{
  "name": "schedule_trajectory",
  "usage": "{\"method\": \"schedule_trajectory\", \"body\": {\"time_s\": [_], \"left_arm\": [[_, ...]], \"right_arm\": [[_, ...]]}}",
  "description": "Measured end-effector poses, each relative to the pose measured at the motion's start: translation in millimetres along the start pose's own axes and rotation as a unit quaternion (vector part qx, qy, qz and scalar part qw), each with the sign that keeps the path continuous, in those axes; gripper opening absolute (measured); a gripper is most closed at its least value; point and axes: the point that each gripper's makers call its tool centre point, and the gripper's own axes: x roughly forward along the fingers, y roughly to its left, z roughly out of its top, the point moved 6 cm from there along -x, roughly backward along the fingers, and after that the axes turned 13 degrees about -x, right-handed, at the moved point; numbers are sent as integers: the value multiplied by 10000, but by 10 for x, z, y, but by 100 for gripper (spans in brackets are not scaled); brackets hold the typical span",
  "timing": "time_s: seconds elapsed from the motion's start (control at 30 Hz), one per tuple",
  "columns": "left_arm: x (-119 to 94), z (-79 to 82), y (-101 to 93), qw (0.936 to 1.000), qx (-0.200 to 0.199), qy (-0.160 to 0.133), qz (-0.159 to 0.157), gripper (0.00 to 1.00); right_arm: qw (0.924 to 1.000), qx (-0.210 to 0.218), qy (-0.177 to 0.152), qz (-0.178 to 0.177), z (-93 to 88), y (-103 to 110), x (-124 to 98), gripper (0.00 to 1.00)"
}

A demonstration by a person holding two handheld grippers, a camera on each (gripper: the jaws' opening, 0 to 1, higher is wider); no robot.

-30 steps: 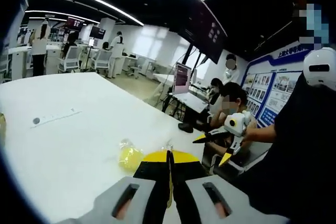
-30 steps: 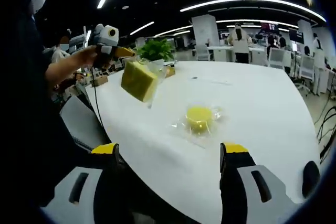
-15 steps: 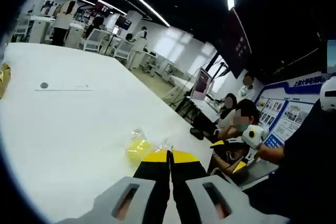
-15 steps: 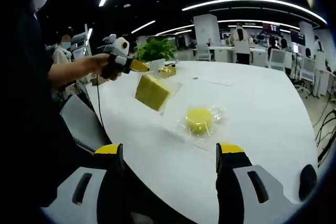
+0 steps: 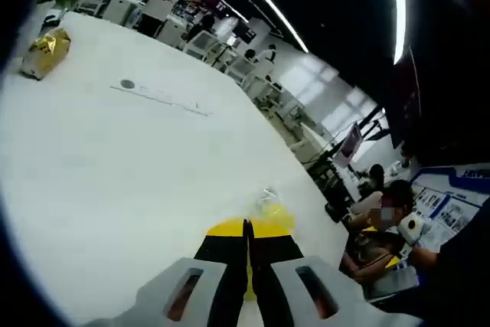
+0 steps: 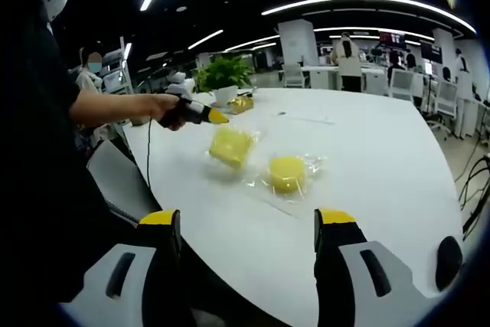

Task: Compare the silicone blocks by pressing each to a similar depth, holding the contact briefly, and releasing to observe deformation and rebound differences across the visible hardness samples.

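Left claw [image 6: 217, 118] pinched on wrap of square yellow block [image 6: 231, 145], resting it on bench [image 6: 367, 166] beside round block [image 6: 286, 173]; right claw [image 6: 245, 223] apart at near edge, likely readying press

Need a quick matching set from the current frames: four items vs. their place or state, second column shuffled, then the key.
Items:
1. left tongs
2. right tongs
3. round yellow block
4. potted plant

States:
A. lying in clear wrap on the white table
B. jaws wide apart, holding nothing
C. standing at the table's far edge
D. jaws closed, held out beside the square yellow block

Pairs: 1-D, 2-B, 3-A, 4-C
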Motion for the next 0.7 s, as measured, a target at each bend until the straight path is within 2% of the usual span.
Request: {"method": "schedule_trajectory", "body": {"time_s": [0.1,0.13,0.27,0.43,0.57,0.63,0.7], "left_arm": [[42,29,112,9999,-162,53,-18,0],[55,30,132,9999,-88,105,-24,0],[135,15,264,9978,380,459,277,0],[252,29,320,9962,522,586,388,0],[308,34,402,9895,996,923,489,0],[326,53,452,9890,999,931,573,0],[334,59,467,9884,1057,961,525,0]], "right_arm": [[10000,12,-5,2,7,8,4,65],[10000,13,-2,-4,10,11,5,65],[10000,30,8,-12,11,9,5,64],[10000,64,18,-43,18,14,-10,64],[9999,106,65,-74,9,27,-22,64],[9999,104,73,-81,12,38,-27,64],[9998,131,82,-100,8,46,-29,63]]}}
